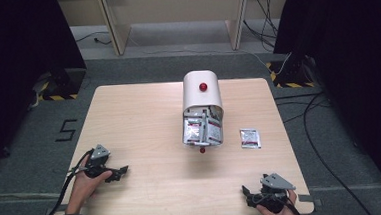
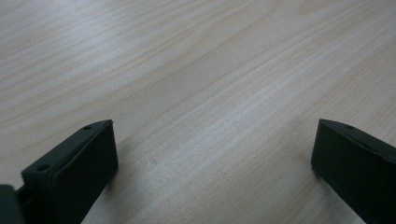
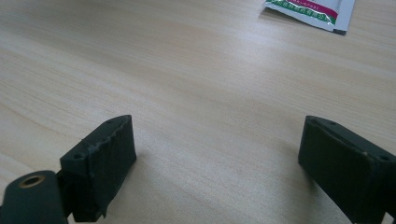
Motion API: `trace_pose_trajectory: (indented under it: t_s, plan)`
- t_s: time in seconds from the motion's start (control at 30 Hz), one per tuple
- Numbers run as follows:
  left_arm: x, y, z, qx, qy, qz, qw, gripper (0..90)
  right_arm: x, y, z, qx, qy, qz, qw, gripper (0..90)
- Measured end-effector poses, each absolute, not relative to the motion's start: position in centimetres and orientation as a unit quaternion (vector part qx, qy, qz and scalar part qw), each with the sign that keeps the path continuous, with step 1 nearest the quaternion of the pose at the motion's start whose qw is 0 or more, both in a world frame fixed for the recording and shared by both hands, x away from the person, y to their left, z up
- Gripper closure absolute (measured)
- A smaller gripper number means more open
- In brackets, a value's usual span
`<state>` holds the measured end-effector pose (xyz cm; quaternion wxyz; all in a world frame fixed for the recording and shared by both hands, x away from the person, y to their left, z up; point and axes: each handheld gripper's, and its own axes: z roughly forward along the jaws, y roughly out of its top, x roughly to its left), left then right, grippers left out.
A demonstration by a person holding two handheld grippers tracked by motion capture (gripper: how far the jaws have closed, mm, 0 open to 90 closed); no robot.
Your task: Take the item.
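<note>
We saw the packet (image 1: 250,138) lying flat, long axis running away from us, on the wooden table (image 1: 139,120); both grippers (image 1: 123,169) (image 1: 245,189) held jaws spread, empty.

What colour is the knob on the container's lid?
Red knob on the pale pink lid; high view.

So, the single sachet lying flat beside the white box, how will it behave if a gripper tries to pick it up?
The sachet looks thin and flat against the table, so the jaws may struggle to get under an edge. Its glossy foil-like surface could be slippery. It probably is light and floppy, likely to slide when pushed rather than tip.
</note>
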<state>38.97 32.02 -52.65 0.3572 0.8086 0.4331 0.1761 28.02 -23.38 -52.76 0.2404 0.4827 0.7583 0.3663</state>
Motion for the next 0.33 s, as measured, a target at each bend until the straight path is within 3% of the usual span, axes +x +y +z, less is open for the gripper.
trace_pose_trajectory:
  t_s: [0.33]
  plan:
    - [38.97,32.02,-52.65,0.809,0.433,0.176,0.357,0.0,28.04,-23.39,-52.79,0.48,0.759,0.368,0.24,11.1]
